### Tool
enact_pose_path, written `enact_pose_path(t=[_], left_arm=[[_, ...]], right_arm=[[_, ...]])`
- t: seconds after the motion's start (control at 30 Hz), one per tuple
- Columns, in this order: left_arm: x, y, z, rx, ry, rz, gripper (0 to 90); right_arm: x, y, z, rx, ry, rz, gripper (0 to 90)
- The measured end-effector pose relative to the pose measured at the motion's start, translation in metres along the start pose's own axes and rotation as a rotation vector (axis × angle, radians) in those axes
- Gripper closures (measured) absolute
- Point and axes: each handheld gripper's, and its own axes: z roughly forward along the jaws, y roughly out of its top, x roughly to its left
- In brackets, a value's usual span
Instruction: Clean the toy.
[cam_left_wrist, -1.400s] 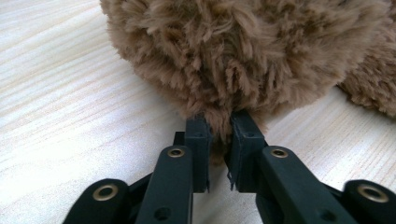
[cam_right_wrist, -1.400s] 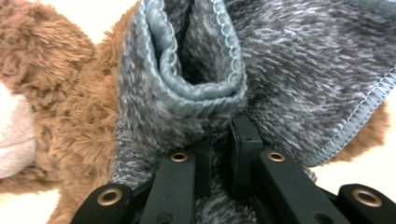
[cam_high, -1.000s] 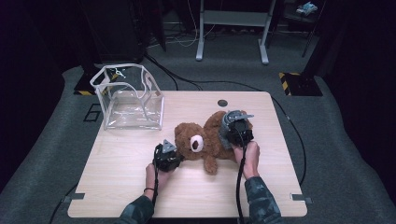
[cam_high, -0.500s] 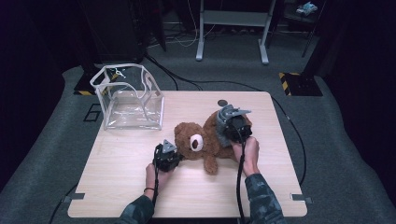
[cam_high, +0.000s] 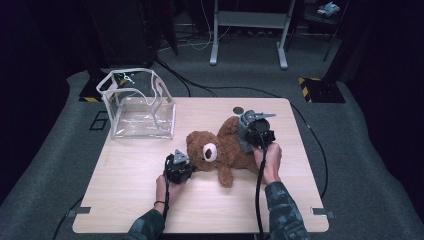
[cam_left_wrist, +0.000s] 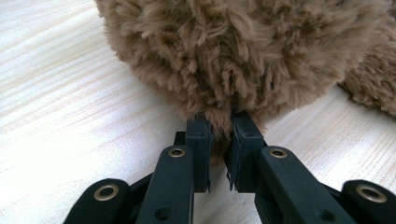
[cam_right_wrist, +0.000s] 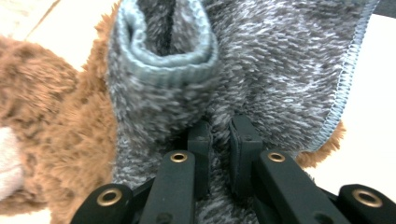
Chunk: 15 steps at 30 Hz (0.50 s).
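Note:
A brown teddy bear (cam_high: 207, 150) lies on its back mid-table, wearing a fuzzy grey garment (cam_high: 244, 136) on its body. My left gripper (cam_high: 187, 163) is at the bear's head from the near left. Its jaws have just been closing and now pinch a tuft of brown fur (cam_left_wrist: 219, 122), so the left gripper (cam_left_wrist: 219, 136) is shut on the bear. My right gripper (cam_high: 248, 134) sits over the bear's torso. In the right gripper view the right gripper (cam_right_wrist: 219, 135) is shut on a fold of the grey garment (cam_right_wrist: 280, 70), beside a rolled ribbed cuff (cam_right_wrist: 163, 60).
A clear plastic box (cam_high: 140, 106) with white edging stands open-topped at the table's far left corner. A small dark round disc (cam_high: 238, 110) lies near the far edge. Bare wooden tabletop (cam_high: 125, 200) stretches along the near side. Cables cross the grey floor behind.
The right gripper has shifted a little over the bear's body with the grey garment in it. The left hand and the bear's head stay where they were.

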Motion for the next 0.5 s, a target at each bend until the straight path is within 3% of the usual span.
enact_pose_path(t=[0.2, 0.33, 0.4, 0.43, 0.5], left_arm=[[0.000, 0.000, 0.000, 0.003, -0.004, -0.002, 80.3], [0.000, 0.000, 0.000, 0.000, 0.000, 0.000, 80.3], [0.000, 0.000, 0.000, -0.001, 0.000, 0.001, 80.3], [0.000, 0.000, 0.000, 0.000, 0.000, 0.003, 80.3], [-0.001, 0.000, 0.000, -0.002, -0.001, 0.002, 80.3]], right_arm=[[0.003, 0.001, -0.005, -0.020, 0.015, -0.009, 81.8], [0.013, 0.004, -0.009, -0.064, 0.097, -0.018, 81.8], [0.023, 0.005, -0.005, -0.027, 0.072, -0.064, 81.9], [0.022, 0.005, -0.002, -0.024, 0.056, -0.085, 81.9], [0.011, 0.005, 0.003, -0.012, -0.002, -0.074, 81.9]])
